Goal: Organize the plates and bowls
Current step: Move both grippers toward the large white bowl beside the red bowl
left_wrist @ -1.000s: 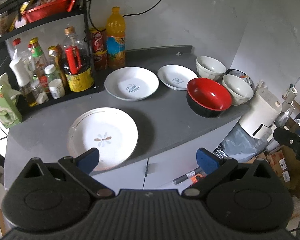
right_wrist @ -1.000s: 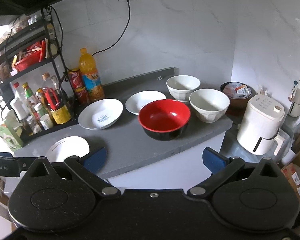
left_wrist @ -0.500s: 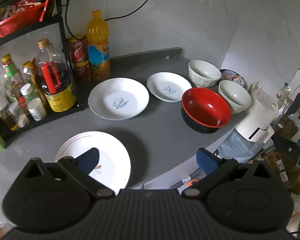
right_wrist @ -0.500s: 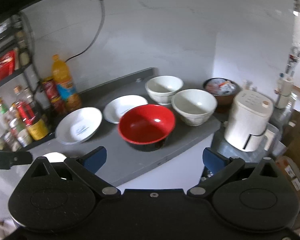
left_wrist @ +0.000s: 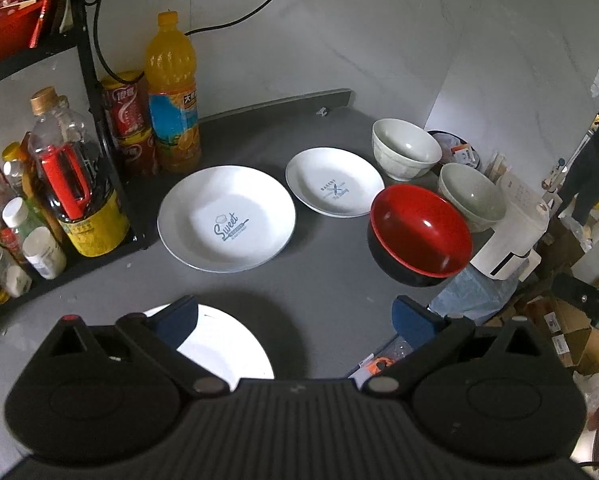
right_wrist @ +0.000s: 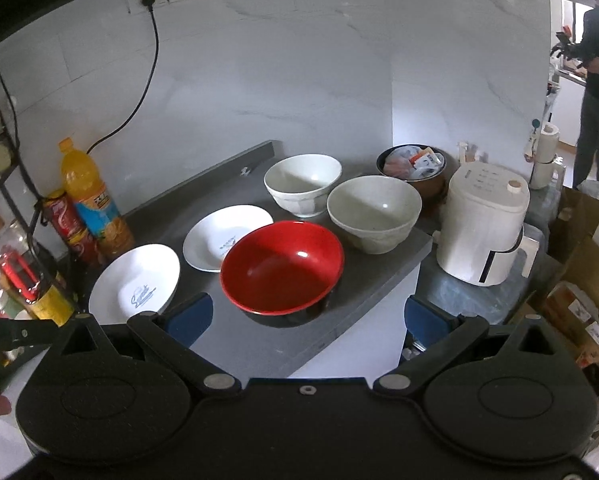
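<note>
On the grey counter (left_wrist: 323, 276) lie a large white "Sweet" plate (left_wrist: 226, 218) (right_wrist: 135, 284), a smaller white plate (left_wrist: 334, 187) (right_wrist: 225, 236), a red-and-black bowl (left_wrist: 419, 234) (right_wrist: 282, 266) and two white bowls, one at the back (left_wrist: 405, 148) (right_wrist: 303, 184) and one nearer the edge (left_wrist: 471, 196) (right_wrist: 373, 212). A third white plate (left_wrist: 223, 348) lies right under my left gripper (left_wrist: 295, 314), which is open and empty. My right gripper (right_wrist: 307, 316) hovers open in front of the red bowl, holding nothing.
A black rack (left_wrist: 99, 120) with bottles and jars stands at the left, an orange juice bottle (left_wrist: 173, 92) and red cans (left_wrist: 125, 116) beside it. A white appliance (right_wrist: 481, 224) and a brown bowl of packets (right_wrist: 413, 164) sit right of the counter. Cardboard boxes (right_wrist: 579, 308) on the floor; a person (right_wrist: 597, 72) stands far right.
My left gripper has moved forward over the counter, so the near plate now sits under its fingers. My right gripper has swung right and closer to the red bowl.
</note>
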A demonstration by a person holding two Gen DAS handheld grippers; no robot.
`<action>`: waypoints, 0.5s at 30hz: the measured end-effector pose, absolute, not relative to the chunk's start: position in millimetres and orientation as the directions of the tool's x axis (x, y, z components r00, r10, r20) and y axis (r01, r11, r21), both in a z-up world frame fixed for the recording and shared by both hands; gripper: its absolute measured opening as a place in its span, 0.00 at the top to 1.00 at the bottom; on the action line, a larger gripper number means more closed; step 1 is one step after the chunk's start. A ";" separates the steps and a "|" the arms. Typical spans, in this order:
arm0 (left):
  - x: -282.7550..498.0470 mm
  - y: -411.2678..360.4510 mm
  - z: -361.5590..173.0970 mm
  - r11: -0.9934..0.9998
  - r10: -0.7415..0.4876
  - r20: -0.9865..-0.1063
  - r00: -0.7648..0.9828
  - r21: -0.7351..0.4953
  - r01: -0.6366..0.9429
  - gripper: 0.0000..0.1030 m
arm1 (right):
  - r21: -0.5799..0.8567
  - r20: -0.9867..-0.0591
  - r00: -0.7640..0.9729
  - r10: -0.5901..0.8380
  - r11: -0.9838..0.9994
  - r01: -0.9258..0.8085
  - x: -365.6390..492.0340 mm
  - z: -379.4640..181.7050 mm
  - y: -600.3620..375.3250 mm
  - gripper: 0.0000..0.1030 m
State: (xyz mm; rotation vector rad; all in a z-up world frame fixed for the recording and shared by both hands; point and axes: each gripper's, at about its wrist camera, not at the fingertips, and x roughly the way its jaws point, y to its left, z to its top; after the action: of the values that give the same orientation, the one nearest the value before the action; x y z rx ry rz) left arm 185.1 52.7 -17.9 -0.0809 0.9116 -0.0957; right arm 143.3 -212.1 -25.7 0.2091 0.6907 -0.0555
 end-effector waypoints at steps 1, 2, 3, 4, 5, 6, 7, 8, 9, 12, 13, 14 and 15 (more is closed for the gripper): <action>188.1 54.0 -18.2 0.993 -0.118 -0.784 0.609 -0.107 0.054 0.01 | 0.169 -0.638 0.770 0.011 0.978 0.126 144.9 -26.2 -209.6 0.00; 190.6 55.6 -18.3 0.993 -0.118 -0.785 0.609 -0.104 0.058 0.01 | 0.167 -0.637 0.771 0.006 0.977 0.131 146.5 -26.8 -208.3 0.00; 194.6 58.1 -18.3 0.993 -0.120 -0.785 0.607 -0.105 0.061 0.01 | 0.169 -0.638 0.770 0.001 0.976 0.138 148.5 -27.6 -207.1 0.00; 197.6 59.2 -18.4 0.992 -0.123 -0.785 0.607 -0.107 0.062 0.01 | 0.174 -0.639 0.769 0.000 0.974 0.144 150.7 -28.5 -206.3 0.00; 201.1 60.0 -18.4 0.992 -0.124 -0.786 0.605 -0.109 0.062 0.01 | 0.178 -0.641 0.767 -0.001 0.973 0.149 152.9 -28.9 -205.1 0.00; 204.0 60.2 -18.5 0.992 -0.128 -0.786 0.604 -0.110 0.066 0.01 | 0.181 -0.644 0.765 -0.002 0.971 0.154 155.5 -29.7 -204.4 0.00; 206.7 59.7 -18.0 0.991 -0.133 -0.785 0.605 -0.112 0.072 0.01 | 0.186 -0.647 0.763 0.002 0.970 0.155 158.3 -30.5 -204.0 0.00; 209.6 59.2 -17.6 0.991 -0.136 -0.784 0.606 -0.112 0.076 0.01 | 0.191 -0.648 0.762 0.005 0.969 0.156 160.7 -31.4 -203.8 0.00; 212.6 58.0 -17.5 0.991 -0.132 -0.782 0.609 -0.106 0.078 0.01 | 0.191 -0.648 0.761 0.000 0.968 0.162 162.1 -32.0 -203.7 0.00; 222.5 54.0 -19.7 0.989 -0.146 -0.780 0.608 -0.114 0.092 0.01 | 0.193 -0.652 0.758 -0.014 0.964 0.184 171.2 -35.0 -206.7 0.00; 226.3 53.3 -21.2 0.988 -0.154 -0.783 0.602 -0.125 0.091 0.01 | 0.195 -0.653 0.757 -0.016 0.962 0.189 174.2 -35.8 -207.9 0.00; 230.6 51.6 -22.6 0.987 -0.162 -0.787 0.596 -0.132 0.094 0.01 | 0.198 -0.653 0.757 -0.020 0.960 0.196 177.9 -36.2 -210.4 0.00; 234.5 49.1 -23.6 0.986 -0.165 -0.787 0.594 -0.133 0.098 0.02 | 0.201 -0.651 0.759 -0.021 0.959 0.200 180.4 -36.3 -212.4 0.00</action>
State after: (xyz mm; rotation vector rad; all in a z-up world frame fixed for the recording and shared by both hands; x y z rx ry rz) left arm 234.5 49.1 -23.6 -0.0784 0.9224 -0.1535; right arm 180.4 -212.4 -36.3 0.2671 0.7015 -0.1217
